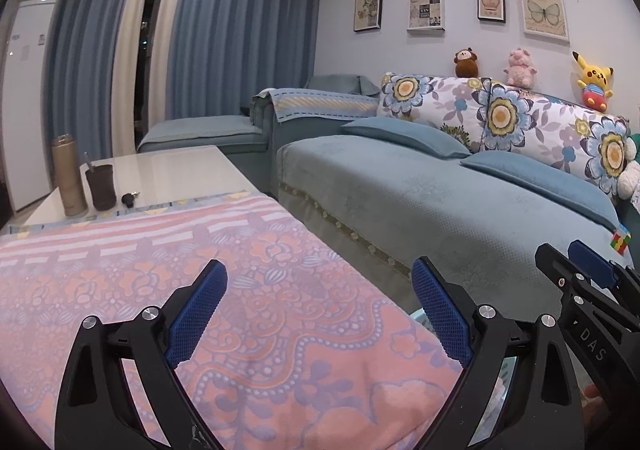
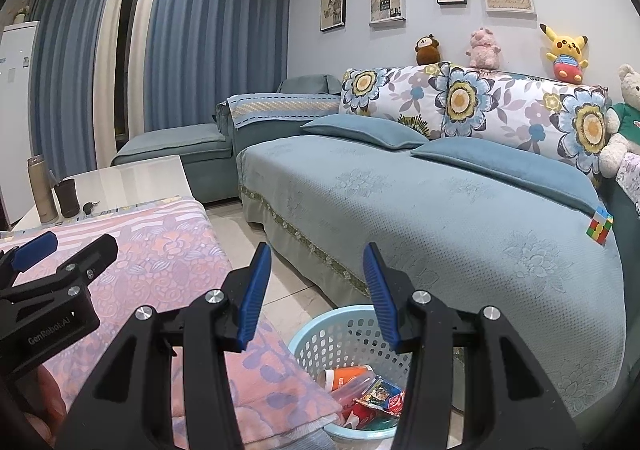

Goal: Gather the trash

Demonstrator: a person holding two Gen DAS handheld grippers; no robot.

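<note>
A living room with blue curtains [image 1: 240, 29] and a blue sofa [image 2: 440, 209] behind a tabletop [image 1: 168, 169] that a pink cloth [image 1: 200, 290] partly covers. The left hand-held gripper [image 1: 318, 310] hangs over the cloth with its jaws wide apart and nothing between them. The right hand-held gripper [image 2: 316, 294] is at 3 o'clock from it, jaws about half open, also empty, touching nothing. Below the right one, at 6 o'clock in its view, a light blue basket [image 2: 320, 334] stands on the floor [image 2: 240, 226] between tabletop and sofa, and the trash [image 2: 368, 398] lies inside it.
</note>
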